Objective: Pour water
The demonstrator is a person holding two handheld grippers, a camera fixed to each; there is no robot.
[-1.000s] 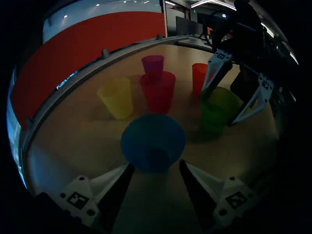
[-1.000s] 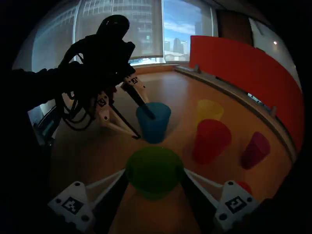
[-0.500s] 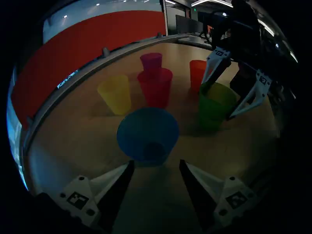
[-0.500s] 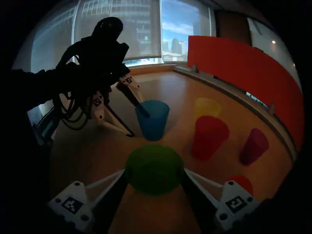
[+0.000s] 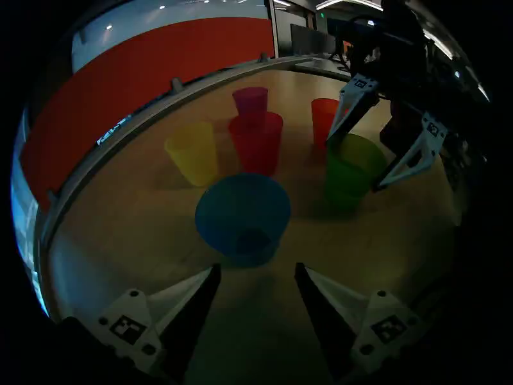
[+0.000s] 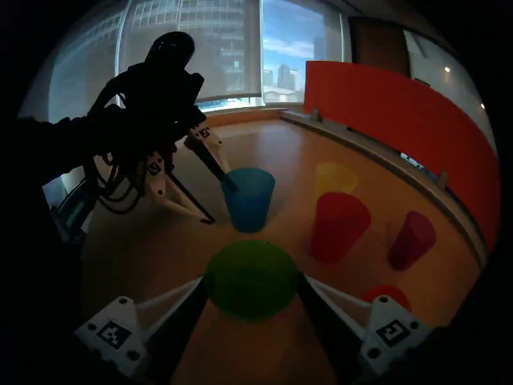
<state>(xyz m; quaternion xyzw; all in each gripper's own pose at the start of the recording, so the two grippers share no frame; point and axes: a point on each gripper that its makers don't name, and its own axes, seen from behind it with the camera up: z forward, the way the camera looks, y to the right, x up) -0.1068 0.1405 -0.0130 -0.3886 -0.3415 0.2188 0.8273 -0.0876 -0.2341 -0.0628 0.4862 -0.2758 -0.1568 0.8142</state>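
Since both cups must stay upright till the pour, each stands flat on the table (image 5: 128, 224) w/ a gripper lined up on it. L gripper (image 5: 256, 268): fingers spread wide, gripping nothing; blue cup (image 5: 242, 215) sits just past the tips, centred on the gap, not touching as far as I can see. R gripper (image 6: 251, 280): fingers spread round the green cup (image 6: 251, 298), one each side, right at its wall – can't tell if they press. My guess: green is the pourer, blue the receiver, hence the two set near each other, rims open. Water level in either: too dark to say.

Room: close behind blue stand yellow cup (image 5: 192, 153) & red cup (image 5: 256, 144), w/ purple cup (image 5: 250, 101) right behind red & orange cup (image 5: 322, 119) just beyond green. So I'd lift green straight up before swinging toward blue; sideways drift prob clips orange or red. Table's far rim (image 5: 147, 112) + red panel (image 5: 147, 58) run behind the row; no space there. Near side, by the grippers, is bare wood – best room to work.
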